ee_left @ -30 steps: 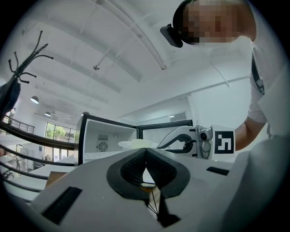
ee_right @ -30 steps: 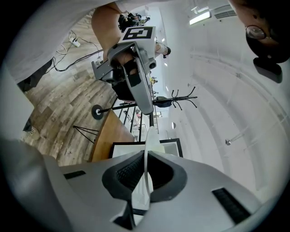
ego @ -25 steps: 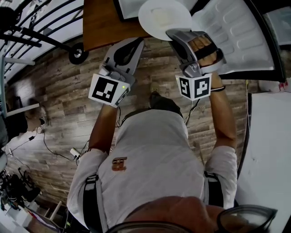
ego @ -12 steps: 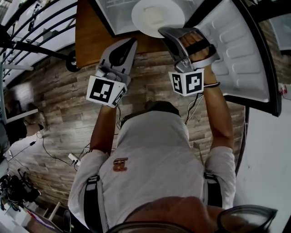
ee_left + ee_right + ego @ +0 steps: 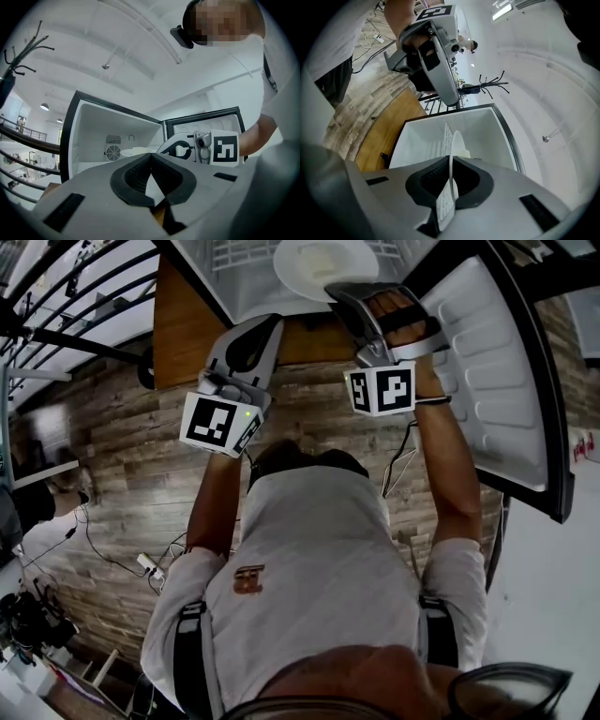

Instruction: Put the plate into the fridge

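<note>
In the head view a white plate [image 5: 319,261] hangs at the mouth of the open fridge [image 5: 239,273], its near rim pinched by my right gripper [image 5: 344,292]. The right gripper view shows the plate [image 5: 453,150] edge-on between the shut jaws, with the white fridge interior [image 5: 424,136] and its wire shelf [image 5: 446,133] just beyond. My left gripper [image 5: 266,330] is beside it on the left, jaws shut with nothing in them, over the wooden top. In the left gripper view, the left gripper [image 5: 151,157] points at the fridge cavity [image 5: 101,131], with the right gripper [image 5: 180,149] ahead to the right.
The fridge door [image 5: 492,371] stands swung open to the right of my right arm. A wooden top [image 5: 187,329] carries the fridge. A black railing [image 5: 66,324] runs at the left. Cables [image 5: 112,549] lie on the plank floor.
The right gripper has carried the plate forward, from over the wooden edge to over the fridge's white interior. The left gripper has stayed close alongside, still shut.
</note>
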`<state>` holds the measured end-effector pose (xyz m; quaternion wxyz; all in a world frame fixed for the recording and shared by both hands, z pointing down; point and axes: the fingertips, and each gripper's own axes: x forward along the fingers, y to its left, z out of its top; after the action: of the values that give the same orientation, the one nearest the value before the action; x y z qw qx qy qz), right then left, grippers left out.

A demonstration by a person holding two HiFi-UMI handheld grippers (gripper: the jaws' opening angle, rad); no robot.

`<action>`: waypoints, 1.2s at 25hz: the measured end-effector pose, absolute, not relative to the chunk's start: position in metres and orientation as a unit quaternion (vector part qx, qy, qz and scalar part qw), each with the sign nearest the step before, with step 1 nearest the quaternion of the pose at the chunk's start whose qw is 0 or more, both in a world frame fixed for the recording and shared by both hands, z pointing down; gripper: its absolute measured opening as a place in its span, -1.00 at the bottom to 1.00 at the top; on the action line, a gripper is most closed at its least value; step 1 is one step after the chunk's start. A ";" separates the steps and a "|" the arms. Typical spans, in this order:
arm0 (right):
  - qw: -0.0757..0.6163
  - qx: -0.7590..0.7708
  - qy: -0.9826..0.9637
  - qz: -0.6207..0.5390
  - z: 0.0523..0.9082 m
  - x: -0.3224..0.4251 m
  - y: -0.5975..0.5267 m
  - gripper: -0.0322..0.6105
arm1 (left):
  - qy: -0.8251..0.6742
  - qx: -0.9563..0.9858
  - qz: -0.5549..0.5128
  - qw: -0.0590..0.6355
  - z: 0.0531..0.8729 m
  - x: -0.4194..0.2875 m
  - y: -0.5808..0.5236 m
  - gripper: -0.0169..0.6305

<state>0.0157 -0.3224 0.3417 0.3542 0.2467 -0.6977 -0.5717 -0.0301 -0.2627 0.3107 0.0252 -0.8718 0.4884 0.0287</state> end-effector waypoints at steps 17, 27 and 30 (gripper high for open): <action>0.421 0.271 -0.682 -0.533 0.359 0.014 -0.403 -0.78 | 0.426 -0.904 0.028 0.037 0.310 -0.036 -0.315 -0.89; 0.444 0.285 -0.681 -0.508 0.381 0.023 -0.420 -0.78 | 0.393 -0.918 0.021 0.038 0.327 -0.039 -0.325 -0.89; 0.448 0.280 -0.685 -0.502 0.378 0.011 -0.426 -0.78 | 0.395 -0.918 0.025 0.038 0.317 -0.052 -0.333 -0.89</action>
<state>0.0114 -0.4258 0.3779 0.4479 0.2799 -0.6845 -0.5025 -0.0517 -0.3330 0.3169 0.0382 -0.9177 0.3947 0.0247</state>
